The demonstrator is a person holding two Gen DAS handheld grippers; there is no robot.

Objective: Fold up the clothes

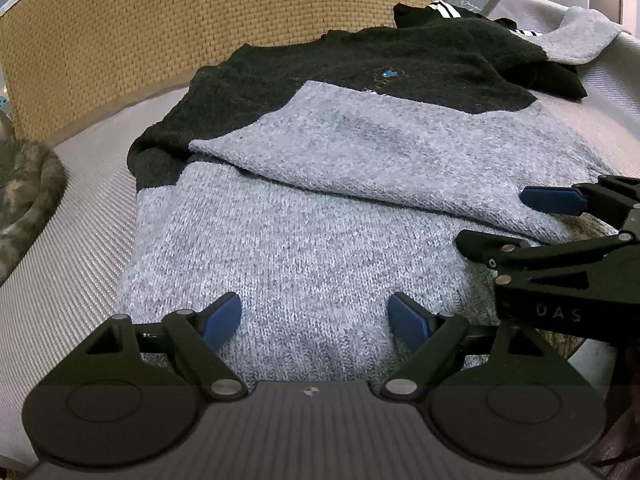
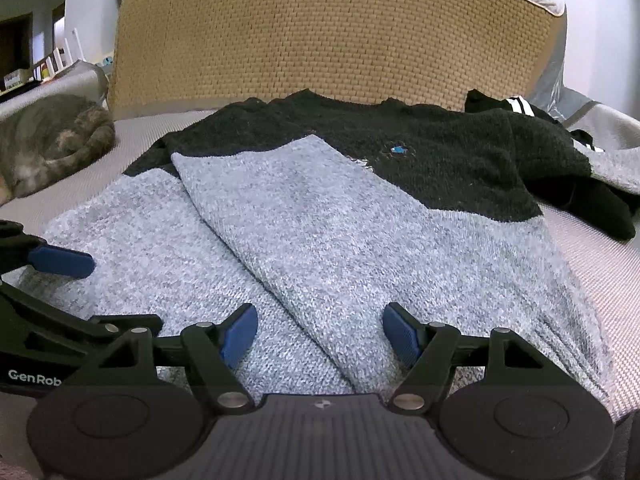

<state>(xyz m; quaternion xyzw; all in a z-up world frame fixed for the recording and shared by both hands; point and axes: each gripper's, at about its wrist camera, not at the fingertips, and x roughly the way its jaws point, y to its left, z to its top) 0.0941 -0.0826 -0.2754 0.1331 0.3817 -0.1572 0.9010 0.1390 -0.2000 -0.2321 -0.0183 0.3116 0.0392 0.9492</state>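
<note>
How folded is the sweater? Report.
Partly folded: one grey sleeve lies across the sweater front; the hem is not yet folded up.

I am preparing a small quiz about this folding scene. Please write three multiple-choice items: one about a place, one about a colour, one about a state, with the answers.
1. Where does the folded sleeve lie?
A. across the sweater's front
B. hanging off the bed
C. under the cat

2. What colour is the upper part of the sweater?
A. red
B. black
C. yellow

3. How is the right gripper?
A. shut on the sleeve
B. open, holding nothing
C. out of view

Answers:
1 A, the grey sleeve crosses the grey body diagonally.
2 B, chest and shoulders are black above the grey.
3 B, its blue pads stand wide apart over the knit.
</note>
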